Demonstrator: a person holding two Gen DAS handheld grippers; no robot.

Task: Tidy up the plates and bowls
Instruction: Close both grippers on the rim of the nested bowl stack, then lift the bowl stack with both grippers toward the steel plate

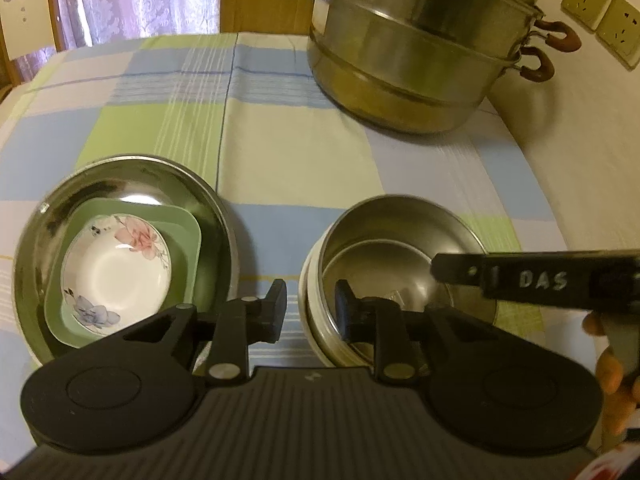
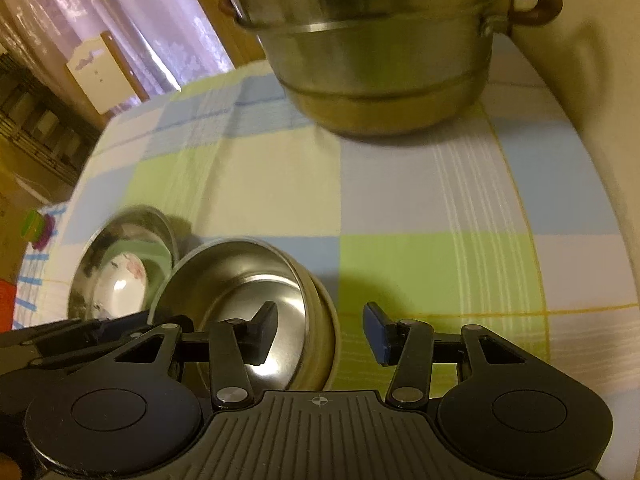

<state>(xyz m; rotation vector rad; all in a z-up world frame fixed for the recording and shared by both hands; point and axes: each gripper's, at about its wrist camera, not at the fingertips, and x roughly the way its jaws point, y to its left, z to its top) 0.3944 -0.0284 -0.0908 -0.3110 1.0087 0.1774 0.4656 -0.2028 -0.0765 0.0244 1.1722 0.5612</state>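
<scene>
A steel bowl (image 1: 400, 224) sits nested in a cream bowl (image 1: 306, 300) on the checked tablecloth. My left gripper (image 1: 310, 308) is open astride the stack's left rim, one finger inside the steel bowl, one outside, with cloth showing beside the pad. My right gripper (image 2: 320, 332) is open over the right rim of the steel bowl (image 2: 240, 272), its left finger inside. To the left, a steel plate (image 1: 132, 176) holds a green square plate (image 1: 188, 236) and a floral white dish (image 1: 116, 264).
A large stacked steel steamer pot (image 1: 420, 60) with brown handles stands at the back right of the table. Wall sockets (image 1: 600, 16) are on the right wall, and a chair (image 1: 28, 12) stands at the far left. A hand (image 1: 612, 368) holds the right gripper.
</scene>
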